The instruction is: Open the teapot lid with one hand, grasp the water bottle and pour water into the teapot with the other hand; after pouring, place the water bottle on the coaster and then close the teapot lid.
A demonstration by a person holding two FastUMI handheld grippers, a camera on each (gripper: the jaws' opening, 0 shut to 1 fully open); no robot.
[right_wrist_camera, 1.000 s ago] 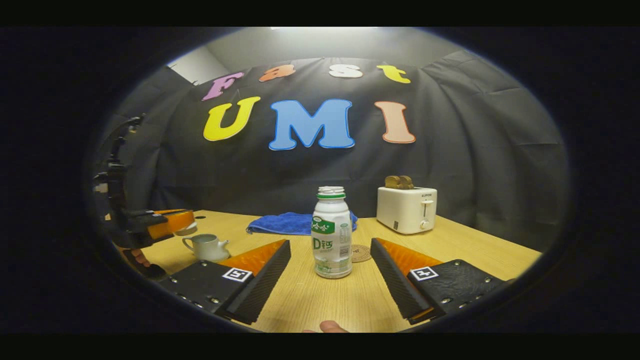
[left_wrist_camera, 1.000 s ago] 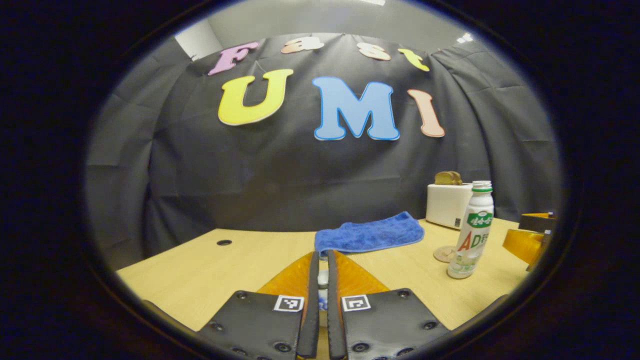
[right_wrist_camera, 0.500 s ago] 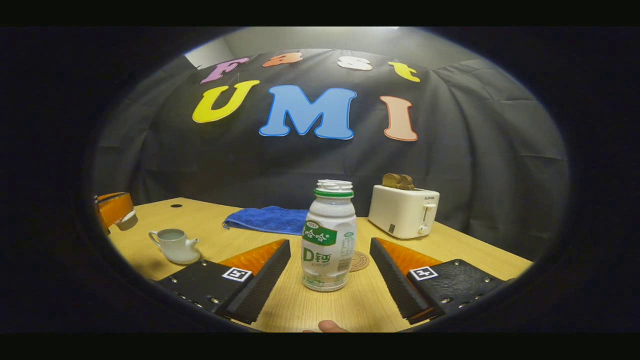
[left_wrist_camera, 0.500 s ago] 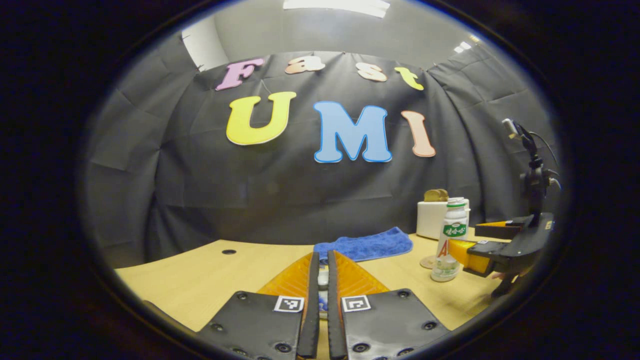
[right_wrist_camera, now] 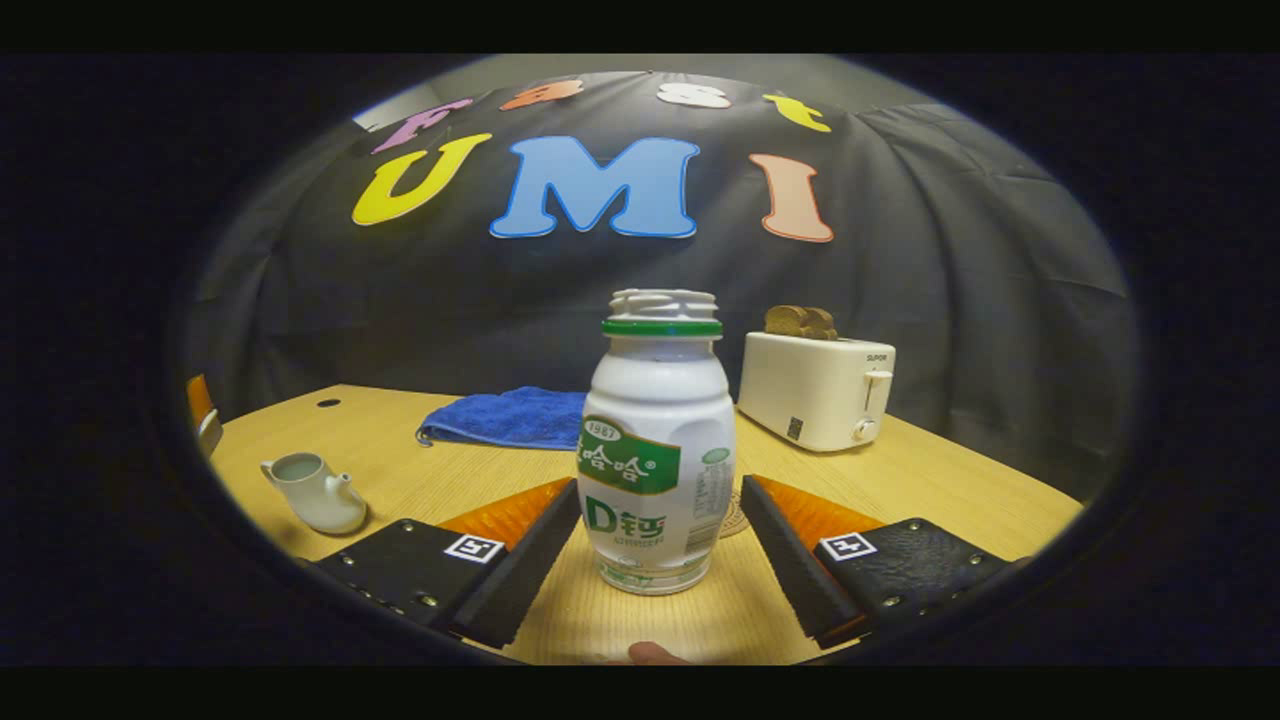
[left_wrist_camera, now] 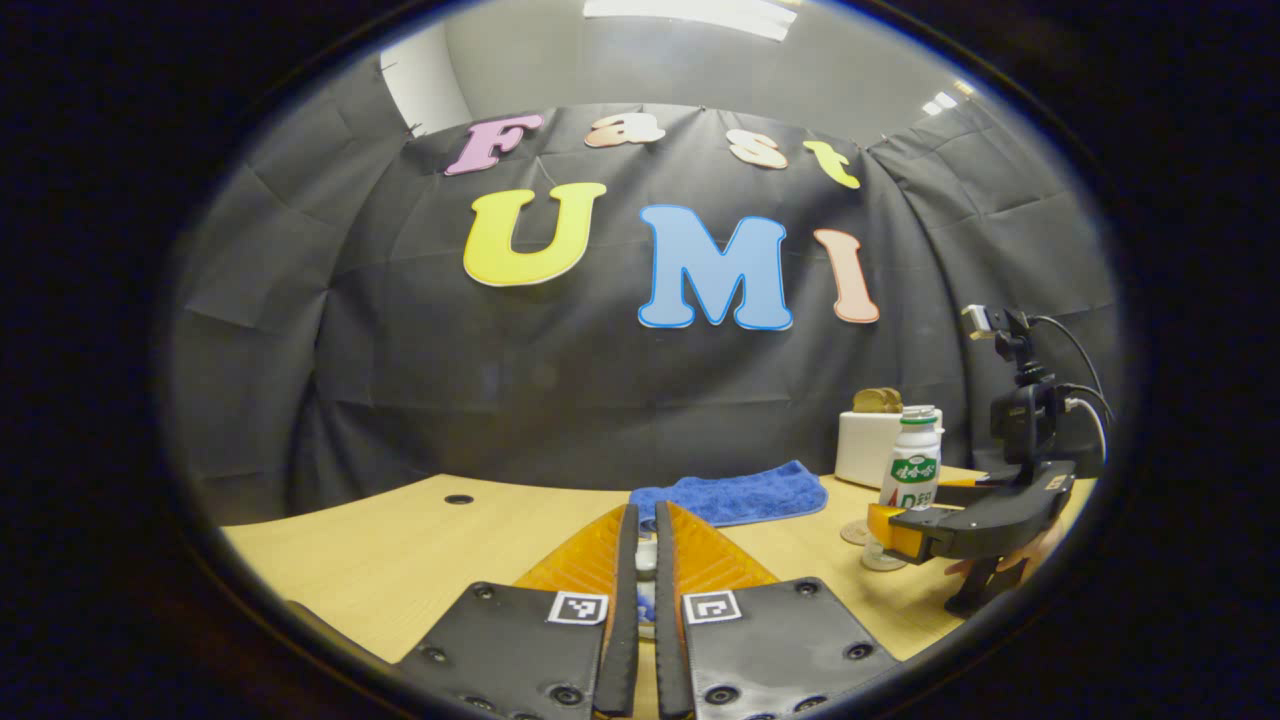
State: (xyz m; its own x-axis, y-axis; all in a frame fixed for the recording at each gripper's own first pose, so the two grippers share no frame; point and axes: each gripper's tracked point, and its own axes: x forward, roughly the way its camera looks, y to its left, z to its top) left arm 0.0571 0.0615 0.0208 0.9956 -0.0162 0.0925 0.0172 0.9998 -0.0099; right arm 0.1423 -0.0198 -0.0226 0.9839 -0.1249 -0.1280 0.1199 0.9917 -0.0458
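1. Right tool (right_wrist_camera: 660, 560): fingers apart, one either side of the bottle (right_wrist_camera: 658, 450), not touching yet. Bottle stands upright on the tabletop (right_wrist_camera: 950, 500), cap off by the look of the open neck.
2. Left tool (left_wrist_camera: 640, 560): fingers together on a small pale thing, prob. the lid (left_wrist_camera: 646, 560), though too little of it shows to be sure. It's held up, well left of the bottle.
3. Teapot (right_wrist_camera: 312, 490) sits left of the bottle, open top, spout facing the bottle. Coaster (right_wrist_camera: 735, 520) just behind the bottle, partly hidden.
4. Step in hand, as I judge it: close on the bottle. Do it well: keep the bottle centred btwn the fingers, grip the wide body below the shoulder, squeeze evenly so it doesn't tip or skid.
5. Bottle is thin plastic & open, so go easy on the clamp or water could slop out. Lift straight before swinging toward the teapot.
6. Towel (right_wrist_camera: 505, 418) & toaster (right_wrist_camera: 815, 390) sit behind the bottle, out of the path.
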